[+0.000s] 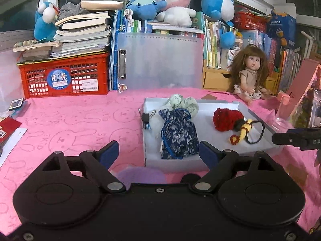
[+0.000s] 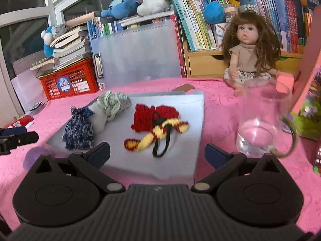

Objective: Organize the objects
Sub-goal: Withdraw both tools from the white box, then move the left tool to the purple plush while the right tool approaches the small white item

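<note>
Both tongs spread wide, nothing between the pads. Left gripper (image 1: pixel 158 152) fills the lower half of the left wrist frame; the white tray (image 1: pixel 200 162) sits on the pink cloth (image 1: pixel 80 124) just past its tips, shifted right of centre, so the blue floral pouch (image 1: pixel 178 136) lies directly ahead between the two fingers, close to the right pad. Right gripper (image 2: pixel 157 152) likewise at the bottom of its frame; from there the tray (image 2: pixel 188 120) runs up the centre and the red-and-yellow knit piece (image 2: pixel 156 126) with its black loop sits straight ahead of the gap, pouch (image 2: pixel 79 129) off to the left. Tray contents, counted: one blue pouch, one pale green cloth bundle (image 1: pixel 183 103), one red-yellow knit piece (image 1: pixel 228 122), one small black clip-like item (image 1: pixel 146 118) at the tray's left wall. That clip shows only in the left view; I can't pick it out in the right view. Right view alone gives the glass cup (image 2: pixel 262 120) whole, lower right, standing upright on the cloth beside the tray; left view catches only part of it at the right edge. Each view sees the other gripper's tip at its edge: right edge in the left view, left edge in the right. One doll (image 2: pixel 250 52) seated behind the tray, one red crate (image 1: pixel 64 76) upper left, one frosted folder (image 1: pixel 160 60) upright at centre back.
</note>
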{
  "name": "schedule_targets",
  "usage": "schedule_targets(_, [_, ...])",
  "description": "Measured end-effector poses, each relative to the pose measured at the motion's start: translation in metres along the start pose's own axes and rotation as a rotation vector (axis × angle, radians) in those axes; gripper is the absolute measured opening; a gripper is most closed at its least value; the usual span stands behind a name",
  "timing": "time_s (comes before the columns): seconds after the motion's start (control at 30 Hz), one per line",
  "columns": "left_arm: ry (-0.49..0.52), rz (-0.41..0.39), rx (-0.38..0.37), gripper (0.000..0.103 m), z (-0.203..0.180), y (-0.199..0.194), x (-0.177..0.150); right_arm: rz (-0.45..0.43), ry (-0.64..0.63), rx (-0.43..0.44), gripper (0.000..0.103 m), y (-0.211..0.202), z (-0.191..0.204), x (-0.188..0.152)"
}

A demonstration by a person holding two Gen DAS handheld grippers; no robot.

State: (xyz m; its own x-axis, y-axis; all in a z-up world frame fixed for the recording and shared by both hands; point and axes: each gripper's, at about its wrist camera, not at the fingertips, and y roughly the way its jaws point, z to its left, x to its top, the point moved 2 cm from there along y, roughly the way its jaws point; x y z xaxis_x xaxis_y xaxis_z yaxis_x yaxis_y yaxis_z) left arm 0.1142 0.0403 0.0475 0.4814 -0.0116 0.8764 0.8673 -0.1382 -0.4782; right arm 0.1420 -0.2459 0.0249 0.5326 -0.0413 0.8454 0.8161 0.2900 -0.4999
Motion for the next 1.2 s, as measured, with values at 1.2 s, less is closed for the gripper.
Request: schedule_targets(1.2, [-0.020, 0.046, 0.052, 0.091, 0.016, 0.010, -0.058, 0.017, -0.118, 0.057, 0.089, -0.035, 0.056, -0.079])
